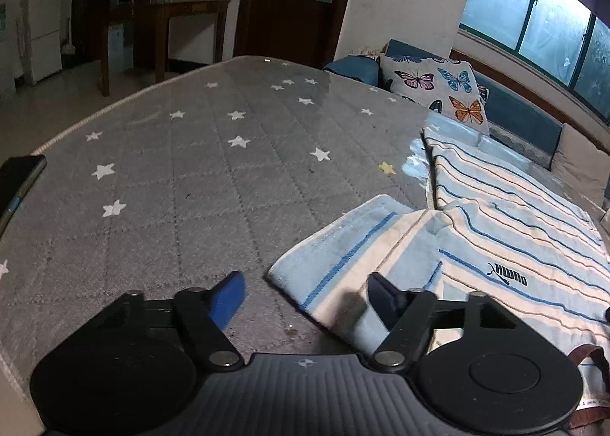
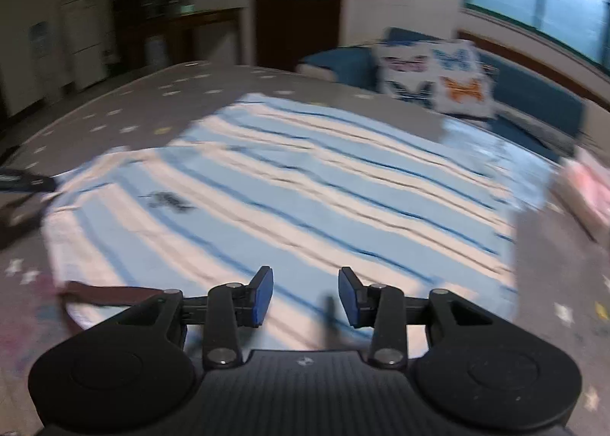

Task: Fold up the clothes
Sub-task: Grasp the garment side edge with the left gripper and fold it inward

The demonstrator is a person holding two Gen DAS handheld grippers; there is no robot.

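A light-blue and white striped shirt [image 1: 495,215] lies flat on the grey star-patterned bed [image 1: 190,169], with its black logo [image 1: 509,278] facing up. Its short sleeve [image 1: 343,245] sticks out to the left. My left gripper [image 1: 305,281] hovers open at that sleeve's end: the right finger is over the cloth, the left over the bare bed. In the blurred right wrist view the shirt [image 2: 305,188] fills the middle. My right gripper [image 2: 305,276] is open just above its near part, with nothing between the pads. A brown collar [image 2: 103,293] shows at the near left.
A dark phone [image 1: 19,177] lies at the bed's left edge. A butterfly cushion [image 1: 438,89] rests on a blue sofa [image 1: 526,116] behind the bed. Something pink [image 2: 591,188] sits at the right. A wooden table [image 1: 183,16] stands beyond the far edge.
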